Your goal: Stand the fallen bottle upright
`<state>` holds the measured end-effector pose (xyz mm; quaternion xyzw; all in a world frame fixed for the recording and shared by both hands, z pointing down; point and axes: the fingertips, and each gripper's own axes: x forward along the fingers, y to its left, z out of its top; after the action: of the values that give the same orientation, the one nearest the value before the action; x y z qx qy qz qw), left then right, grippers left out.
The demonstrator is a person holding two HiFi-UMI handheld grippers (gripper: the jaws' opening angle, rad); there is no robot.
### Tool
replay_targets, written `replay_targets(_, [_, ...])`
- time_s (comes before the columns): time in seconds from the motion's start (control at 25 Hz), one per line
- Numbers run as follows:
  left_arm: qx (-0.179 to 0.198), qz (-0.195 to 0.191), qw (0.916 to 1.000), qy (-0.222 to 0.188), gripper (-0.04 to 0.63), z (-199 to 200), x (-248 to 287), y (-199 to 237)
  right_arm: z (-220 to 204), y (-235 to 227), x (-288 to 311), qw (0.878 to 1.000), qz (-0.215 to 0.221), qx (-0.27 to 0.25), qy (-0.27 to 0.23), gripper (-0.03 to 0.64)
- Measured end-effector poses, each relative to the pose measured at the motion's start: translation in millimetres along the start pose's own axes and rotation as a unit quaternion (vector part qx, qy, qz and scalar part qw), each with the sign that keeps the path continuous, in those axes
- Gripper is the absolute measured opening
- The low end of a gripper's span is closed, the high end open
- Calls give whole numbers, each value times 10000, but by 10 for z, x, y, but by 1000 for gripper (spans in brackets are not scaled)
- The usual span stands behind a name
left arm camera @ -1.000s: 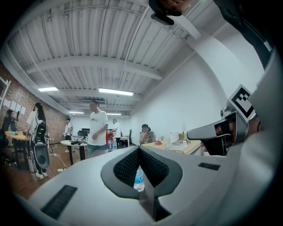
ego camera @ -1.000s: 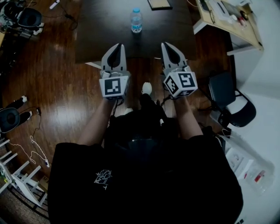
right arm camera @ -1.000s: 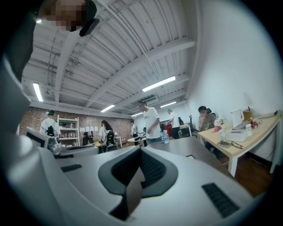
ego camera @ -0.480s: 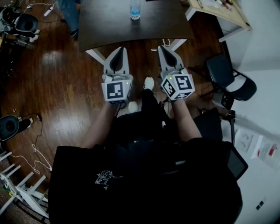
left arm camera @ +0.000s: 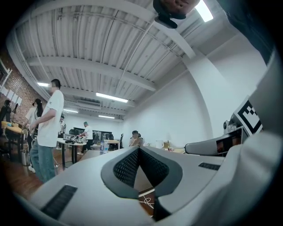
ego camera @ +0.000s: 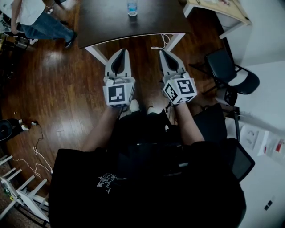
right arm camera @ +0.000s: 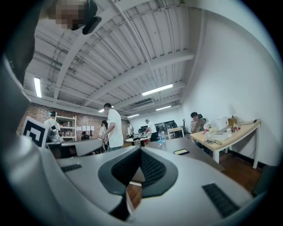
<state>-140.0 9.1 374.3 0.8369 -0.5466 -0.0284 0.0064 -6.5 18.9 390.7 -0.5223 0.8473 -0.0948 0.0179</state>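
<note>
A clear bottle (ego camera: pixel 132 7) with a bluish label, its print too small to be read, is seen standing upright on the dark table (ego camera: pixel 111 22), well ahead of both grippers and roughly between them. What it holds cannot be made out. The left gripper (ego camera: pixel 121 52) and the right gripper (ego camera: pixel 163 52) are held side by side short of the table's edge, each with jaws pressed together on nothing.

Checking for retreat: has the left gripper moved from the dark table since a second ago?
Yes. The left gripper has drawn back from the dark table; bare floor now separates them.
</note>
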Motion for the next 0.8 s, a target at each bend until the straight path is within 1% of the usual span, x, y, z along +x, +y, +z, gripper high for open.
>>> replay_targets(0.16, [49,60,10000,46,-9,-24,-189,-296,-142,-46,-345,9999,69,120,94,23])
replay_targets(0.44, [66,322,9994,64,-9,-27,-706,-832,-301,38,-961,9988,420,171,188,23])
replay_targets(0.56, [130,410,9990,125,-9,-45,-880,-938,-353,70,-1125,9984,470,269,186,23])
replay_targets(0.64, [108,462,9988,124,-9,-46,-963,-970,-353,129,-1197,9981,511,295,161,23])
replay_targets(0.8, [111,504,9985,156,-9,-56,-1159,-1002,-321,321,-1332,9979,603,216,121,23])
